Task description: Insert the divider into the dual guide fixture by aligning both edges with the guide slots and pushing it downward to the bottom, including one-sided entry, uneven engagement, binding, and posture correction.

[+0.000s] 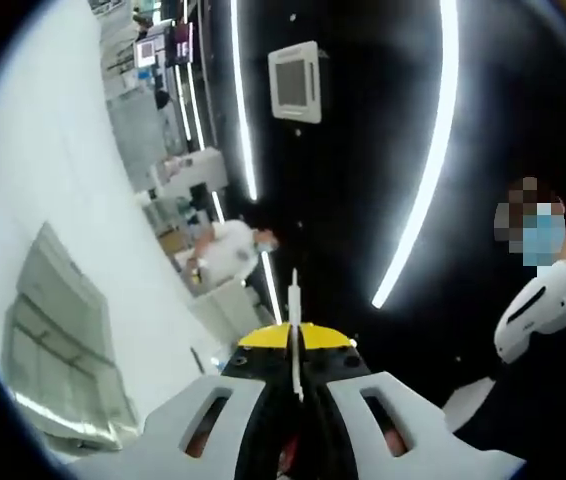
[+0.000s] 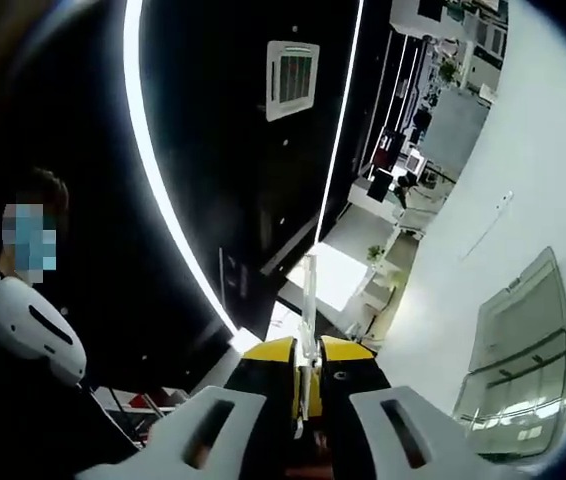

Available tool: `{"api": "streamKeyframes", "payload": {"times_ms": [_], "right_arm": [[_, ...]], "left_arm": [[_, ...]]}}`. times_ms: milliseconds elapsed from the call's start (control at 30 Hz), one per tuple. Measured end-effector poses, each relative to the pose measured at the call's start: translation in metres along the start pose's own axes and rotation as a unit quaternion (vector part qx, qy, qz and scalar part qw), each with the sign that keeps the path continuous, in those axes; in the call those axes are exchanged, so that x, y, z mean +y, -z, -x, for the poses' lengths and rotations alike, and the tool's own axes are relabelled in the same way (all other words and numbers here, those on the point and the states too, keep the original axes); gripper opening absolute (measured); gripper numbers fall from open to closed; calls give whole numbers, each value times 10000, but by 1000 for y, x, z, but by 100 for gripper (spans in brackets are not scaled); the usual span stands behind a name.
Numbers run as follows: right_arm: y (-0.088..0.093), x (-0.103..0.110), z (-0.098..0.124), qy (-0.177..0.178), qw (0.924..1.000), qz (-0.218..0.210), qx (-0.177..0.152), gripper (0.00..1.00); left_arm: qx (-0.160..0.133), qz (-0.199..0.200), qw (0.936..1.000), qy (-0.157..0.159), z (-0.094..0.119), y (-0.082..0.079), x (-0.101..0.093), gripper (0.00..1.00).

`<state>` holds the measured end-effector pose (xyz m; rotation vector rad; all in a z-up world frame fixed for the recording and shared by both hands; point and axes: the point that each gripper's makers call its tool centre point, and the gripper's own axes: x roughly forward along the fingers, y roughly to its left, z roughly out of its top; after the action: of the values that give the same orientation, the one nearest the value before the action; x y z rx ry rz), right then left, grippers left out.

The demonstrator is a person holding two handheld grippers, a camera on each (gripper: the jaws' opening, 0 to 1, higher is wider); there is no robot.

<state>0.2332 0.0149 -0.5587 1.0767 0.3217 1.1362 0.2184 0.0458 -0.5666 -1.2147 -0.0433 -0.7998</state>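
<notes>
Both cameras point up towards the ceiling. In the left gripper view, a thin white divider point(image 1: 294, 310) stands edge-on between the yellow-tipped jaws of my left gripper point(image 1: 294, 338), which is shut on it. In the right gripper view the same kind of thin, pale plate, the divider point(image 2: 308, 300), rises edge-on from between the yellow tips of my right gripper point(image 2: 308, 352), also shut on it. In both views the plate sticks out a short way past the jaw tips.
Overhead are a black ceiling, long light strips point(image 1: 431, 150) and an air-conditioning cassette point(image 1: 295, 82). A masked person with a white shoulder piece point(image 1: 538, 310) stands close by. Another person in white point(image 1: 231, 248) is farther off, by a white wall with a glass panel point(image 2: 523, 340).
</notes>
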Motion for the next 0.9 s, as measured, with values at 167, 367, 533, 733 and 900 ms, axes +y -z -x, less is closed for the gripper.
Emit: {"api": "streamKeyframes", "payload": {"times_ms": [167,367,533,733,900], "right_arm": [[1,0,-2,7,10000,-38,-86,2],[-2,1,-4,-59,9992,-318,-234,1],[-5,1,-5,-91,9975,-591,-388,1],[-1,-4,-5,78,9984,-524,-181,0],[1,-8,-5,266,9990,-358,-72,0]], "left_arm": [[-53,69,10000,16,-2,0,1,0],[-80,111,9999,11,-2,0,2,0],[-66,146,9999,35,-3,2,1,0],[84,149,9998,-83,0,3,6,0],[157,24,9997,-208,3,5,10,0]]}}
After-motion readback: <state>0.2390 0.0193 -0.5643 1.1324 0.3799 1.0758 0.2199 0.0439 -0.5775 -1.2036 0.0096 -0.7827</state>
